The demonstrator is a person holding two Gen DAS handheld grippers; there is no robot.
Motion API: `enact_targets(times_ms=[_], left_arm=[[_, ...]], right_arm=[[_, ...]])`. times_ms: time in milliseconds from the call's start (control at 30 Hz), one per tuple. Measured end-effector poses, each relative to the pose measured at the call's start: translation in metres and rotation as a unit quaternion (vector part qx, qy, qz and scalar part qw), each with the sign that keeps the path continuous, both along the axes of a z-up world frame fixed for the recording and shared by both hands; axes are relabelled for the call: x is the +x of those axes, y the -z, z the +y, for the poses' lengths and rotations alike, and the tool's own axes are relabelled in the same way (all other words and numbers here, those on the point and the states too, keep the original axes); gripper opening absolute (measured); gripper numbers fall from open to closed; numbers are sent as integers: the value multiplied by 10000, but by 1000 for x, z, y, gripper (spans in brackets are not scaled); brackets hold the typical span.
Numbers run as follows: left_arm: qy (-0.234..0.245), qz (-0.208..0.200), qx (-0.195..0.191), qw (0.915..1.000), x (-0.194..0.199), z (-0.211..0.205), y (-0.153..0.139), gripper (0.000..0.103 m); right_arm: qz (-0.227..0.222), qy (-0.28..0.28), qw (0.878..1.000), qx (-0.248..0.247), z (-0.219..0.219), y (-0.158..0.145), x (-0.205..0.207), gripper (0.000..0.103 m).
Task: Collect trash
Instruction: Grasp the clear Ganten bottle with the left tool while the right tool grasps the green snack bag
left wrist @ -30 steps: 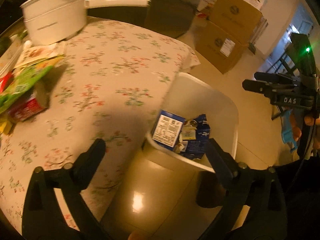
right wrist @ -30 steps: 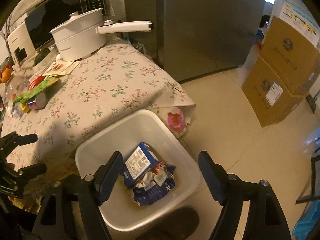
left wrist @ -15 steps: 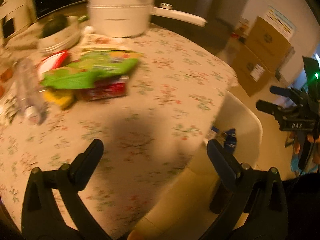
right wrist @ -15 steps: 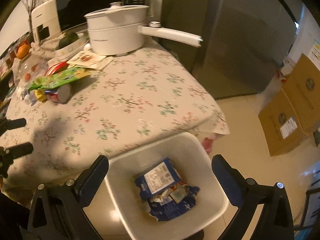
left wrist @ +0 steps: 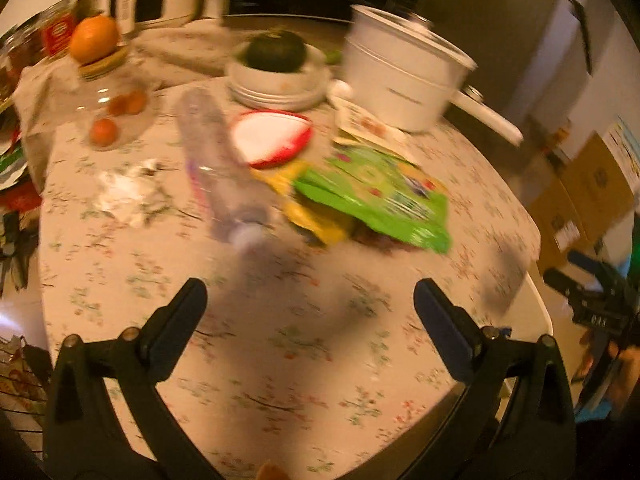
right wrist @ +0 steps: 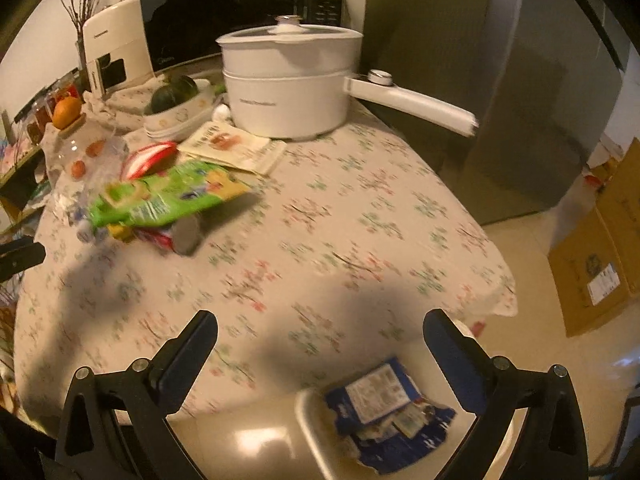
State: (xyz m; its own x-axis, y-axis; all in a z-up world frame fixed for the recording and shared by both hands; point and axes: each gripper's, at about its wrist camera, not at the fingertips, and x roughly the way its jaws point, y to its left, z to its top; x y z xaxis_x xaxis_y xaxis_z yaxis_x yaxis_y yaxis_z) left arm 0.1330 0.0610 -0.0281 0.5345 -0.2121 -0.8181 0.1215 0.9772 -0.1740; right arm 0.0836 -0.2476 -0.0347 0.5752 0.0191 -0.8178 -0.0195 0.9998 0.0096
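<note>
Trash still on the counter as both grippers swing back from the bin

Trash is split between 2 places. A blue carton with a white label point(right wrist: 378, 394) lies on crumpled blue wrapping in the white bin point(right wrist: 316, 432), which stands on the floor against the counter's near edge. The rest is on the counter point(right wrist: 340, 216), which is spread with a floral cloth: a green snack bag point(left wrist: 384, 196) lies over a yellow packet point(left wrist: 316, 216) and a red can point(right wrist: 176, 236), with a clear plastic bottle point(left wrist: 224, 176) on its side just beside them and a crumpled white scrap point(left wrist: 124, 192) further left.

A second ago both cameras looked down into the bin; now both look across the counter at the pile, and the bin has slid to the lower edge of the right view and to a sliver at the right of the left view. The left gripper point(left wrist: 310, 304) has its fingers spread wide and released, nothing between them, over bare cloth short of the bottle and bag. The right gripper point(right wrist: 320, 336) is likewise fully released and empty, above the counter edge with the bin under its right finger point(right wrist: 452, 356).

My reading: 1 drop is done and the next pickup is starting. The bottle and the green bag are nearest the left gripper, so either looks the likely target. Both views are smeared by motion, so small items near the red-rimmed lid point(left wrist: 276, 138) are hard to tell. The white pot point(right wrist: 288, 84), the bowl of squash point(right wrist: 180, 100) and the orange point(left wrist: 94, 38) look like things to leave alone.
</note>
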Motion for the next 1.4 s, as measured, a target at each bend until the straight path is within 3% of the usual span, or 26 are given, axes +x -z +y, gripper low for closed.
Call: enact_targets(times_ms=[233,433,600,800,1000,1133,1233,1400], left_arm=[[-568,93,89,9983,49,39,4,102],[-1014,387,-18,9941,92,60,33,102],[-1143,507,-192,9920,113,62,51,86],[-1220,550,-397,9902,127,63,65,77],[-1078,664,-767,9890,132,60,76,63],[-1095,670,-821,9883,130,59,75,62],[-1074,649,-819,9887,125,59,72,61],[-1060,465,-784,9902,113,61,54,60]], right_arm=[[-77,192,9984,517,23,-2,36,103],[90,295,9907,1325,33,13,71,103],[306,347,9780,2034,43,36,99,103],[451,348,9706,2337,52,59,121,99],[534,326,9641,2582,60,79,135,80],[475,313,9576,2824,61,83,136,50],[272,265,9634,2654,62,73,132,27],[56,34,9672,2541,63,51,124,12]])
